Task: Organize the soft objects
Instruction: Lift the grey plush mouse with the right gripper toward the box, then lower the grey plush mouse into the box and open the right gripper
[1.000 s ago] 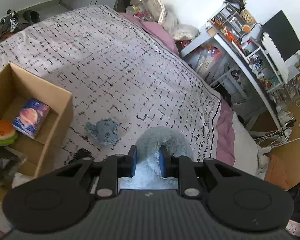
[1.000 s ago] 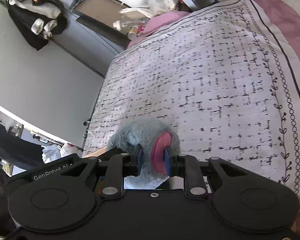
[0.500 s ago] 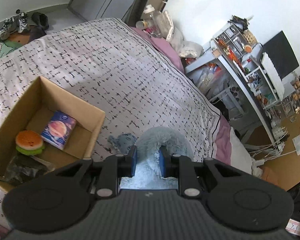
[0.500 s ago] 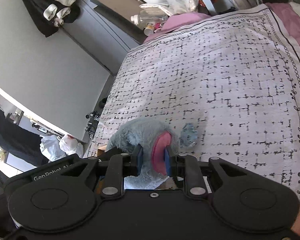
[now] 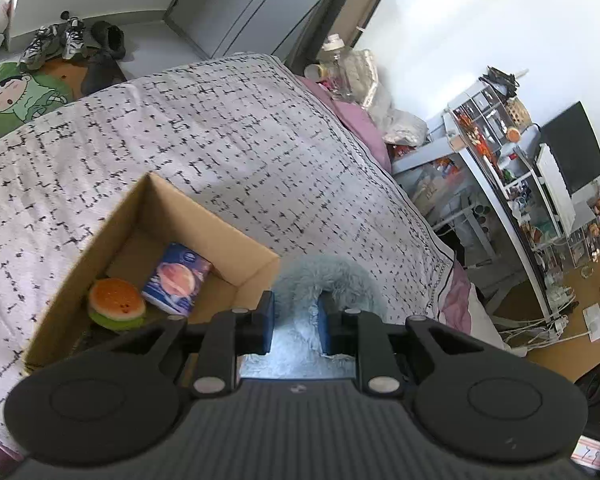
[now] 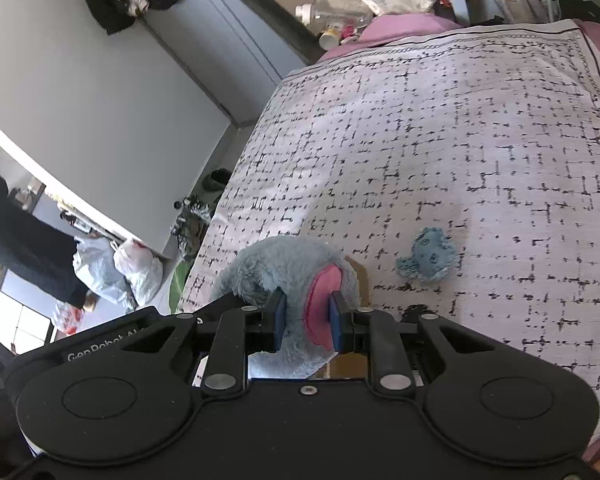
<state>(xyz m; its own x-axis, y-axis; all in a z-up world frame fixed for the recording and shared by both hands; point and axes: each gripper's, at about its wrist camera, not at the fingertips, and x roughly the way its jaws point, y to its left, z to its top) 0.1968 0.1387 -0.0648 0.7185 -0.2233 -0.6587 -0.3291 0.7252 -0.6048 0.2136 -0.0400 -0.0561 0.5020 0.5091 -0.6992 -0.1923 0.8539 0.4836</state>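
Observation:
Both grippers grip one fluffy grey-blue plush toy. My left gripper is shut on a furry part of the plush toy, held at the near right corner of an open cardboard box on the bed. Inside the box lie a burger-shaped plush and a blue printed pack. My right gripper is shut on the plush toy at a pink-lined ear. A small blue plush lies on the bedspread to the right. A sliver of the cardboard box shows behind the toy.
The bed's right edge drops to a cluttered desk and shelves with a monitor. Bottles and bags crowd the head of the bed. Shoes and a green mat lie on the floor beyond the bed.
Both grippers carried the grey-blue plush toy sideways toward the cardboard box, which now sits closer to centre in the left view. The small blue plush came into the right view.

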